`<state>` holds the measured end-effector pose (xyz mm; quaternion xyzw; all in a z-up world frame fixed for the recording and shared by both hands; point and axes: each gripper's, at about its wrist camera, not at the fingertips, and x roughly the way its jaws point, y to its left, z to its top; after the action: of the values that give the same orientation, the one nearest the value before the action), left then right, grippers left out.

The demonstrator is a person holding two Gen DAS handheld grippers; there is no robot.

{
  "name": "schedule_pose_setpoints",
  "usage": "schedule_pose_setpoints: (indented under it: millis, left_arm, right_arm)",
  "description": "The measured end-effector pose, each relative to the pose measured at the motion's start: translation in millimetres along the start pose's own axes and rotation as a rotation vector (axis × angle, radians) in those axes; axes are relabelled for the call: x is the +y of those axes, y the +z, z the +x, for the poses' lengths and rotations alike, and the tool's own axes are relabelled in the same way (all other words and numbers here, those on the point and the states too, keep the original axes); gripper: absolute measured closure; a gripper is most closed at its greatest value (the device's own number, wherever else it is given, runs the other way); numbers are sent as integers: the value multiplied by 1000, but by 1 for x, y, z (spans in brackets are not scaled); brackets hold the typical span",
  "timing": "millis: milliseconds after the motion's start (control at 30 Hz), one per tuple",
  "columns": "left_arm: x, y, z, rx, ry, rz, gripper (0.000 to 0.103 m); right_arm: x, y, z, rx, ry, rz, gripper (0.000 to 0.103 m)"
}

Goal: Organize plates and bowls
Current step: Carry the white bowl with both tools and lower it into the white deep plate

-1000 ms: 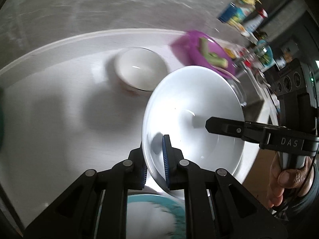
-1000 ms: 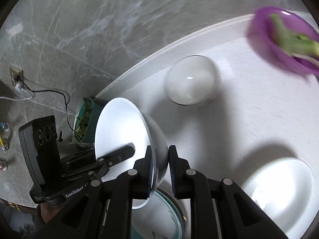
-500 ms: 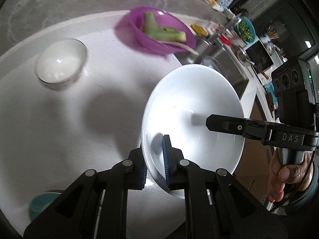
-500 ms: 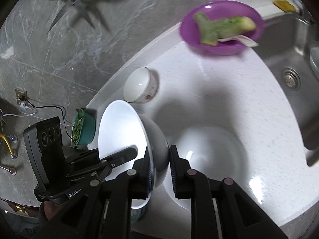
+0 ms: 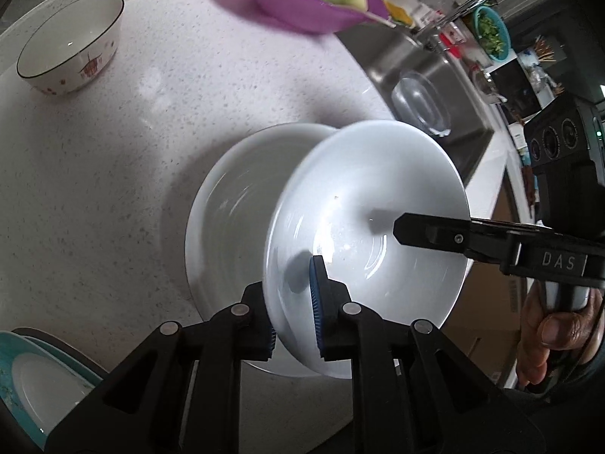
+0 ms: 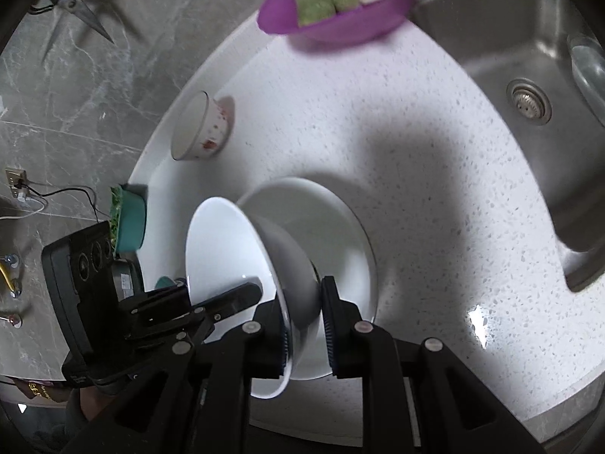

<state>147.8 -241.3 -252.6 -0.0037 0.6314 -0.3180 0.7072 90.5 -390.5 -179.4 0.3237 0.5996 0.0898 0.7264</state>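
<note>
Grippers both pinch the white bowl [image 5: 363,227]: your left gripper [image 5: 293,302] clamps its near rim, your right gripper [image 6: 306,325] the opposite rim. You hold it tilted just above a second white bowl [image 5: 230,219] on the speckled counter [image 5: 94,174], near the sink [image 6: 529,56]

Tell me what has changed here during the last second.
The held white bowl was carried across the counter and now hangs tilted over the second white bowl, which was off to the side before. Unchanged: both the left gripper and the right gripper keep pinching its rim.
</note>
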Motion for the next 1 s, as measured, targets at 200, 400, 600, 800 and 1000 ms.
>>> schedule_pose_setpoints:
  millis: [200, 400, 600, 800, 1000]
  left_arm:
    - [1, 4, 14, 11, 36, 7, 89]
    - [9, 5, 22, 9, 78, 26, 88]
    - [6, 14, 29, -8, 121, 54, 86]
    - [-1, 16, 26, -39, 143, 72, 74]
    - [-11, 12, 24, -67, 118, 120, 33]
  right_arm:
    - [-4, 0, 13, 24, -17, -16, 84]
    - [-1, 3, 26, 32, -46, -35, 84]
    - [3, 5, 31, 22, -83, -63, 85]
    - [3, 4, 37, 26, -103, -68, 90]
    - [10, 6, 39, 29, -158, -110, 91]
